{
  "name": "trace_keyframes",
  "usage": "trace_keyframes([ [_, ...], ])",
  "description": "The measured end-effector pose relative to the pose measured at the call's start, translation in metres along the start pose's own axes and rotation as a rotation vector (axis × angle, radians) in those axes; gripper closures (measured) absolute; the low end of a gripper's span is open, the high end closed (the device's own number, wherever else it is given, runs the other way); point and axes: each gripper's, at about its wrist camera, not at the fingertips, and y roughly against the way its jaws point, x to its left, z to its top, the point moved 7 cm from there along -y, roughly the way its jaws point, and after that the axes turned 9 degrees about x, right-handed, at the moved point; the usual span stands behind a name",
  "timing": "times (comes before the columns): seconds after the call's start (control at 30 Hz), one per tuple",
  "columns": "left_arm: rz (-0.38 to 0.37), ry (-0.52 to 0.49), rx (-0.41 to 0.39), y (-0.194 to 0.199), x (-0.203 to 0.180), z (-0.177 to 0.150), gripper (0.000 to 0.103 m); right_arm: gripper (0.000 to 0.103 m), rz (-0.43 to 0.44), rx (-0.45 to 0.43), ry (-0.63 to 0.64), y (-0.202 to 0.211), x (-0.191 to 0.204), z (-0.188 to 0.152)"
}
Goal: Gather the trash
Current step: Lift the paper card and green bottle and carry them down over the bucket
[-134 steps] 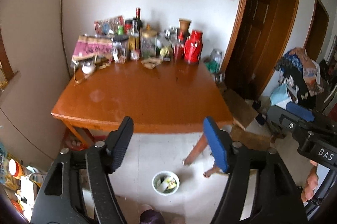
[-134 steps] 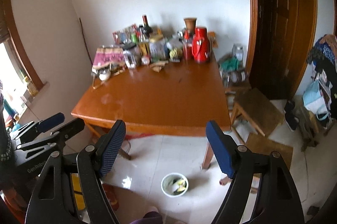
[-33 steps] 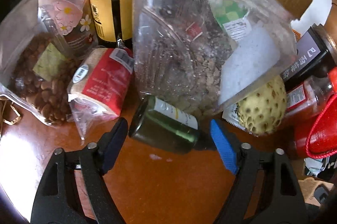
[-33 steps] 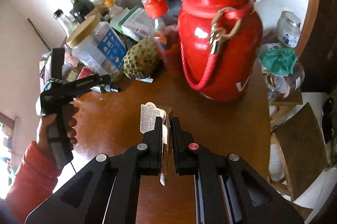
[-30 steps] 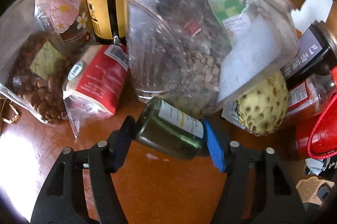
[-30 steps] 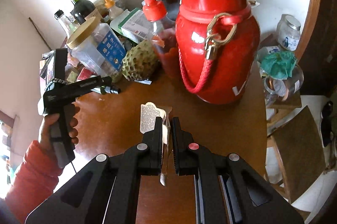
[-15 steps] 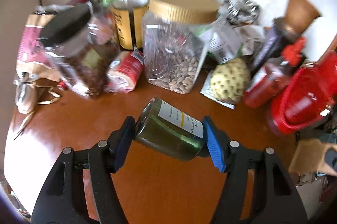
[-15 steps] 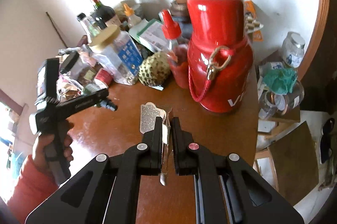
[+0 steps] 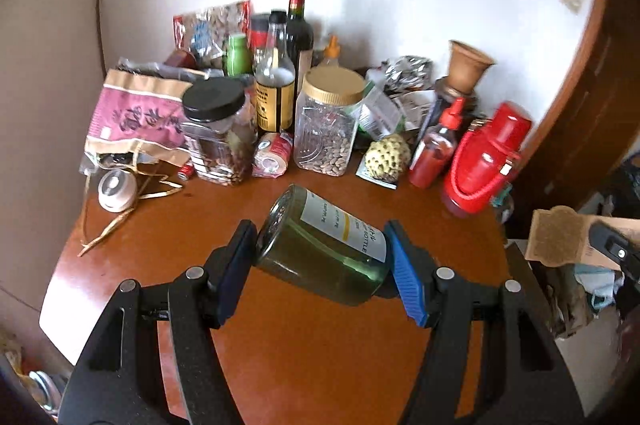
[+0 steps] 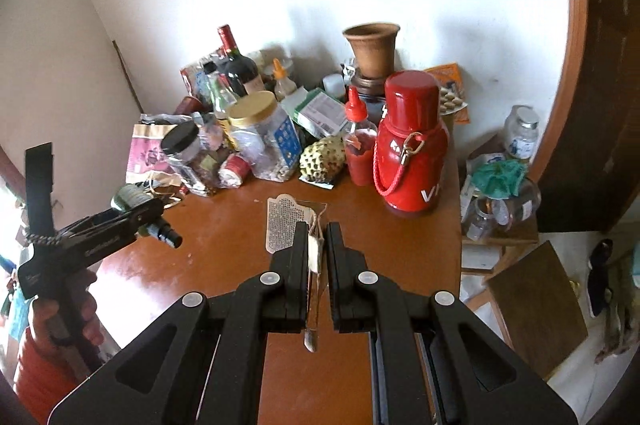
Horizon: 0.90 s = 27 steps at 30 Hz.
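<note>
- The left claw (image 9: 322, 265) grips a green glass bottle with a white label (image 9: 324, 249) lying sideways between its blue pads, above the brown wooden desk (image 9: 320, 365), in front of the red thermos flask (image 9: 486, 165).
- The right claw (image 10: 318, 245) is clenched on a flat brown paper wrapper (image 10: 286, 221), held above the desk, in front of that flask.

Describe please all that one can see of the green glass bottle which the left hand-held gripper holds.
The green glass bottle is dark olive, see-through, with a white label bearing a yellow band and small print. It lies tilted, base up toward the left, neck down to the right behind the blue pad. The left hand-held gripper clamps it across its length, lifted clear above the brown table. In the right wrist view its dark-capped neck sticks out. Nothing else touches it.
</note>
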Motion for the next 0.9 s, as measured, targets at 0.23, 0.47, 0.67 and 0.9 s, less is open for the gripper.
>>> trace_keyframes([
  [0.23, -0.06, -0.097, -0.049, 0.077, 0.019, -0.063, 0.039, 0.095, -0.026, -0.017, -0.069, 0.035, 0.051, -0.062],
  [0.47, -0.124, -0.144, -0.094, 0.139, 0.042, -0.128, 0.039, 0.095, -0.068, -0.072, -0.106, 0.075, 0.089, -0.128],
  [0.67, -0.174, -0.169, -0.099, 0.175, 0.054, -0.175, 0.039, 0.095, -0.096, -0.09, -0.135, 0.101, 0.11, -0.175],
  [0.9, -0.19, -0.171, -0.051, 0.191, 0.054, -0.213, 0.039, 0.095, -0.099, -0.034, -0.145, 0.113, 0.119, -0.214],
])
